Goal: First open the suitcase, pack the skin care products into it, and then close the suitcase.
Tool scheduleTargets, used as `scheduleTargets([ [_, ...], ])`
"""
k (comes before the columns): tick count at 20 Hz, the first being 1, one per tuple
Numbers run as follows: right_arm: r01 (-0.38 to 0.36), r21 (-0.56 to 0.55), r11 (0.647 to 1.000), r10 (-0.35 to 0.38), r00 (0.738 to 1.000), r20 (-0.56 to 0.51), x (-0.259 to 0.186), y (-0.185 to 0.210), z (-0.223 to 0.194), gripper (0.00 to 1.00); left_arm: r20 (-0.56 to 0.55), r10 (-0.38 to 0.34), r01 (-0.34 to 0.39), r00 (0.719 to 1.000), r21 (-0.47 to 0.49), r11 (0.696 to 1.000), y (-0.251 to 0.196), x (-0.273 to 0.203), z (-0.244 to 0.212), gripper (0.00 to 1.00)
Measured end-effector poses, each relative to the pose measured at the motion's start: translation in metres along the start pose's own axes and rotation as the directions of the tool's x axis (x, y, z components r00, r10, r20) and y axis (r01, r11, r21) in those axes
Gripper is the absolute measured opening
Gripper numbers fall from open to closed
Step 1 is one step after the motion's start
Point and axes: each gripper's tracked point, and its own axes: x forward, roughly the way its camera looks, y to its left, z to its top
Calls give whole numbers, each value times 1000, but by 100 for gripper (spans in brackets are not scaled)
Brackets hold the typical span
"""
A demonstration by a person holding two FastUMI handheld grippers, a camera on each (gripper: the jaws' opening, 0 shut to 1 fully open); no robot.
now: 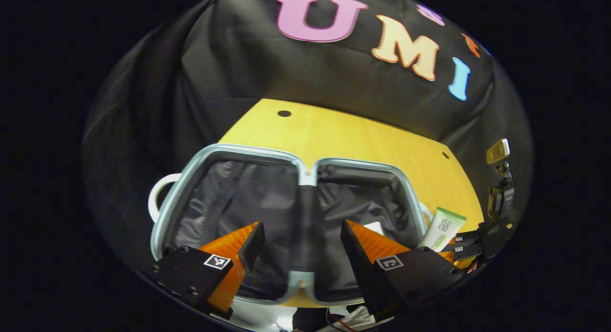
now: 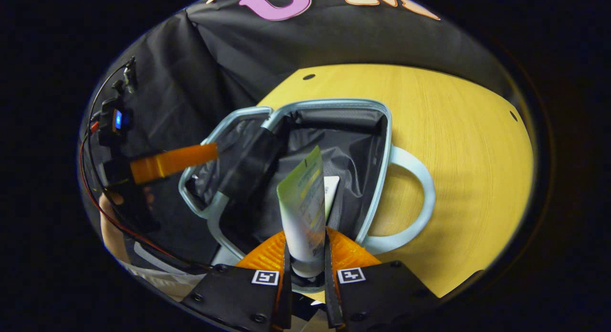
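**Two grippers over an open suitcase, one tube held**

Two halves of the pale blue hard-shell suitcase (image 1: 305,179) lie spread flat on the yellow wooden table (image 1: 363,136), dark grey lining facing up and a rounded handle at each outer side.

In the right gripper view, the right gripper (image 2: 306,267) is clenched on a white squeeze tube with a green-tinted crimped end (image 2: 305,212), both fingers pressing its lower part. The tube stands up over the suitcase half nearest that gripper. A small white flat item (image 2: 331,191) lies in that half, just behind the tube.

In the left gripper view, the left gripper (image 1: 300,239) hangs above the suitcase's middle hinge, fingers spread wide and grasping nothing. The same tube shows at the right edge of the case.
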Motion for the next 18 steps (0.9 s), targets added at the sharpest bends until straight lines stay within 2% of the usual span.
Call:
scheduleTargets([
  [1,10,6,1000,-10,1000,6,2,1,3,28,5,18,-18,1000,-25,1000,16,0,3,94],
  [3,31,15,999,-32,999,37,7,3,10,39,9,61,-60,998,-72,996,51,-2,5,95],
  [6,48,-7,999,-47,992,114,2,9,35,75,14,128,-126,992,-107,986,103,-5,14,94],
  [7,59,-16,998,-56,988,144,2,9,44,82,18,152,-149,988,-116,982,118,-6,16,94],
  [8,68,-22,997,-63,982,176,-4,9,53,97,38,177,-170,983,-134,976,131,-2,22,94],
  [11,94,-15,995,-87,962,258,-17,7,79,99,42,234,-223,971,-176,959,171,5,29,95],
  [12,99,-3,995,-94,956,277,-22,6,86,93,32,250,-240,968,-188,952,186,8,28,94],
  [13,106,4,994,-103,951,293,-24,4,92,98,22,266,-257,964,-200,946,202,12,27,92],
  [14,114,12,993,-112,945,306,-27,3,97,98,14,278,-269,960,-210,940,215,15,28,94],
  [15,124,21,992,-124,941,316,-30,1,101,98,3,285,-278,958,-217,936,228,19,28,95],
  [16,134,31,990,-137,937,320,-30,-2,103,93,-10,290,-285,957,-222,933,237,23,25,95],
  [18,150,53,987,-159,933,323,-29,-6,105,93,-57,279,-284,959,-221,933,250,45,16,94],
])
